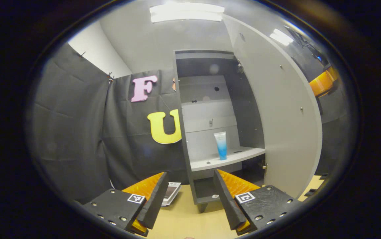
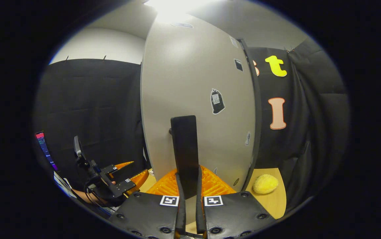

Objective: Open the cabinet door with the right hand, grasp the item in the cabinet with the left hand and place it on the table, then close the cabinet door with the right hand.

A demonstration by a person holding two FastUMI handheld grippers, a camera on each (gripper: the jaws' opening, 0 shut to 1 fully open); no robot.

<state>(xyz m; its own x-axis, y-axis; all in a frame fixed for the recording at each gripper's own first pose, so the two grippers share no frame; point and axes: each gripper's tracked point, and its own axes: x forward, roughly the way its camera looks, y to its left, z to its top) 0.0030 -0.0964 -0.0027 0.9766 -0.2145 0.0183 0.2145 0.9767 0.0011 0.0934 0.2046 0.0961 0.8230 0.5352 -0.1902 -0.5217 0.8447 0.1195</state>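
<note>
Blue-and-white tube point(image 1: 221, 145) stands upright on the cabinet point(image 1: 207, 109) shelf point(image 1: 230, 158), cap end down, long axis vertical, flat crimped end up; it sits toward the right half of the shelf, near its front edge, apart from the walls. From the left gripper point(image 1: 190, 196) it lies straight ahead and a bit right of centre, higher than the fingers and well apart from them. That gripper is spread wide and holds nothing; its gap runs left-right, so it already suits a side pinch across the tube's width. Left is the nearer hand to the tube and the one the task assigns. Door point(image 1: 276, 109) is swung fully out on the right, so the opening looks clear for a straight reach in. Right gripper point(image 2: 188, 186) is on the door's outer face, fingers drawn close on a dark upright handle point(image 2: 184, 149), which looks clamped between them. Judgement: next move is left hand forward, up and slightly right, closing on the tube's lower body; a tall, narrow tube could tip if nudged first. Table point(image 1: 183, 219) below the cabinet has room to set it down
</note>
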